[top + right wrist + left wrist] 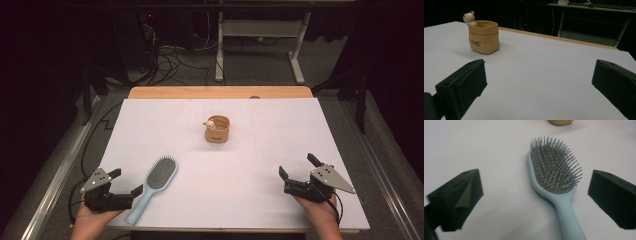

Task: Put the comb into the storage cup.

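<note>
On the table (150,115), white sheet over a wooden top, I see three things to log. Biggest item: light blue hairbrush (155,185), lying flat near the front left edge, bristles up, head pointing away from me toward the middle, handle end reaching the sheet's front edge. Next, the tan bag-shaped pot (217,129) with a small bear figure (211,122) at its rim, standing upright near the table's centre, well apart from the brush.

My left gripper (125,181) sits at the front left corner, just beside the brush handle. In the left gripper view the jaws stand wide apart with the brush (554,177) lying between them on the sheet, pads touching nothing; left gripper (534,195) grips nothing. The pot's base just shows at the top edge of that view.

My right gripper (299,166) rests at the front right, well away from brush and pot. In the right gripper view its jaws are spread wide, bare sheet between them, nothing held; the pot (484,37) stands further back to the left.
</note>
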The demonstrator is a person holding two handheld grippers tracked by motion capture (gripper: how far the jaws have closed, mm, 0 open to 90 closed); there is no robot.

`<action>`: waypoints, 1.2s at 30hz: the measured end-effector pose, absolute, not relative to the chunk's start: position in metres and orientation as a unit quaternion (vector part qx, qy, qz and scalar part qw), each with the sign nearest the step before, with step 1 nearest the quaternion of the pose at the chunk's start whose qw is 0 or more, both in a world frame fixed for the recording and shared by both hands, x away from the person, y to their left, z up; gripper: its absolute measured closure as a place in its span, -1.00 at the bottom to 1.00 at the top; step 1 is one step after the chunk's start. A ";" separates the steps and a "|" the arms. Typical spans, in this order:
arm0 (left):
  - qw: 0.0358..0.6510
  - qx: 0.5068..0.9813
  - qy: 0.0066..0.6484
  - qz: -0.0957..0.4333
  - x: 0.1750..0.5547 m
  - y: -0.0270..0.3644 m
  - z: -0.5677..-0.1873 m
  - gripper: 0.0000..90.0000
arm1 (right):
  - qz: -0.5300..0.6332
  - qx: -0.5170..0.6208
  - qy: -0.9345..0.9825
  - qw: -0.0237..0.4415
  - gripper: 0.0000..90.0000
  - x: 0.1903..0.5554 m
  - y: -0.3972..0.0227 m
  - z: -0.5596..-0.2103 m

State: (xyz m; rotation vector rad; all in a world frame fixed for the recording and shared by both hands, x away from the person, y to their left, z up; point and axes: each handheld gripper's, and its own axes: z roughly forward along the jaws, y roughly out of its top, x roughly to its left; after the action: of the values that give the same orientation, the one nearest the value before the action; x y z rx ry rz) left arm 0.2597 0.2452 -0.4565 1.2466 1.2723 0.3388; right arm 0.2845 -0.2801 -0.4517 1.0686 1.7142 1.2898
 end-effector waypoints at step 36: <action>0.500 0.620 0.594 0.117 0.283 0.213 -0.459 -0.99 | 0.501 0.412 0.669 0.362 -1.00 0.284 -0.280 -0.451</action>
State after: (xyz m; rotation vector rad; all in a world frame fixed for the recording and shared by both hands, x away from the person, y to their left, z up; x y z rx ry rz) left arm 0.2827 0.2133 -0.4595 1.4985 1.4361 0.2818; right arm 0.2844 -0.2795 -0.4512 1.0608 1.7239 1.2902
